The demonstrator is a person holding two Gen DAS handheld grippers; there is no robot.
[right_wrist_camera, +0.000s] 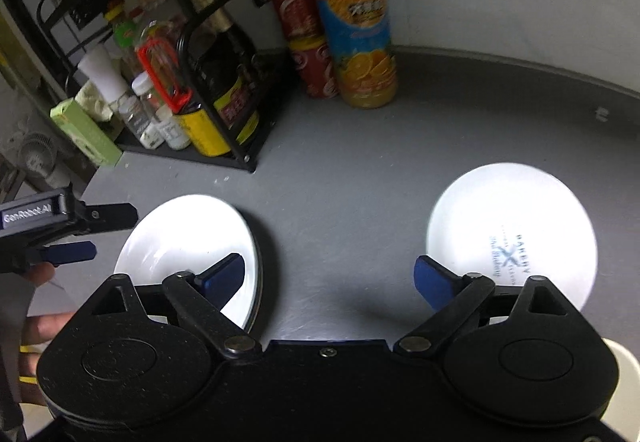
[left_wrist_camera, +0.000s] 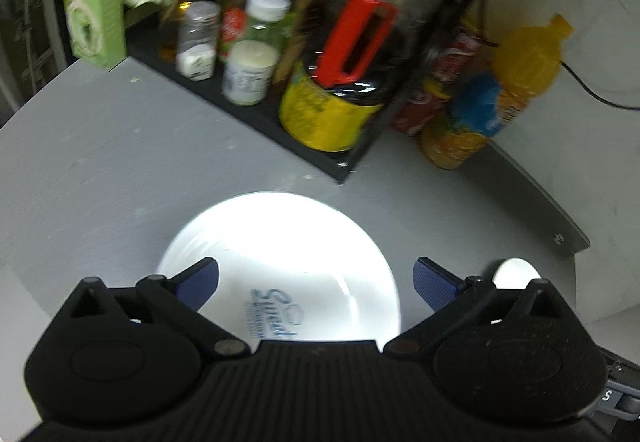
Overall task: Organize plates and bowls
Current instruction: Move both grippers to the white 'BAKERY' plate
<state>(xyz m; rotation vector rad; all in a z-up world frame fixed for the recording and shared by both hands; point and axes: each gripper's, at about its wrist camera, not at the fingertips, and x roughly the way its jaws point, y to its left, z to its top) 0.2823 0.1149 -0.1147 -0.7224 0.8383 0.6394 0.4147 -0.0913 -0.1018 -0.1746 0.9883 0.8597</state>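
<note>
Looking along the left wrist view, you had the left hand-held gripper (left_wrist_camera: 316,284) spread wide with nothing between its blue pads, poised just over the near rim of a white plate (left_wrist_camera: 280,254). That plate lay flat on the grey tabletop (left_wrist_camera: 100,170), blue lettering facing up, strongly overexposed. A black rack (left_wrist_camera: 256,114) of jars and bottles stood behind it, with an orange juice bottle (left_wrist_camera: 496,98) beside the rack near the wall. Your approach seemed chosen so one finger could slide under the rim; this is a judgement only. A sliver of a second white dish (left_wrist_camera: 514,272) showed past the right finger.

Switching to the right wrist view, you held the right hand-held gripper (right_wrist_camera: 330,280) equally open and empty, hovering above bare tabletop between the two dishes. The left plate (right_wrist_camera: 192,238) sat at lower left, its edge appearing doubled, though glare prevented telling whether it was a stack. The second dish (right_wrist_camera: 512,226) lay well apart at right, printed side up. Your left hand-held gripper (right_wrist_camera: 100,232) entered from the left, touching nothing. Nothing was stacked across yet.
</note>
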